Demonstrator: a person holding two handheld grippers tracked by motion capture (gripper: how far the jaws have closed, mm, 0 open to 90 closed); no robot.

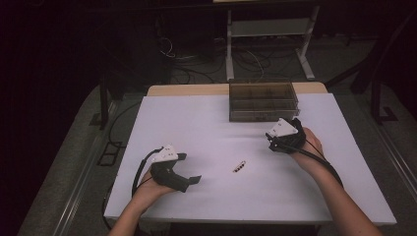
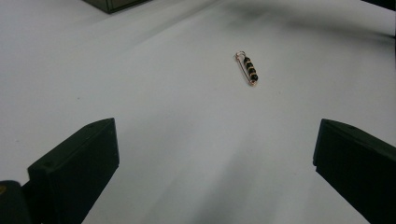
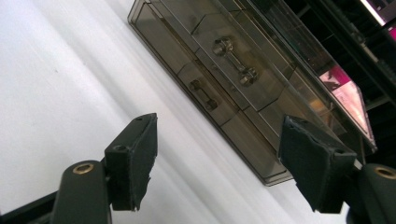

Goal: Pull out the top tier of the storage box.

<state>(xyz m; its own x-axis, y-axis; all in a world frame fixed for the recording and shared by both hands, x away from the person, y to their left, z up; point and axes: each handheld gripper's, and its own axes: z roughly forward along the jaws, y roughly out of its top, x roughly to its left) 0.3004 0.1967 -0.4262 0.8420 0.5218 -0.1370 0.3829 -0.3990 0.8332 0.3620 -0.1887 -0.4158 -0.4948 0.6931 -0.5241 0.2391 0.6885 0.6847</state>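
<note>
Nothing is stowed yet: the beaded safety pin [image 1: 239, 167] lies on the bench [image 1: 206, 123], well short of the smoky drawer box [image 1: 263, 101], between the wide-open left hand-held gripper [image 1: 189, 169] and the equally wide, empty right hand-held gripper [image 3: 217, 161].

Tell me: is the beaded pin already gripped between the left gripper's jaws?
No, the beaded pin lies on the white table, well ahead of the open left gripper.

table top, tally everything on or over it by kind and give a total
beaded safety pin: 1
smoky clear drawer box: 1
hand-held grippers, left gripper and right gripper, both open and holding nothing: 2
total: 4, all on or over the white table
</note>
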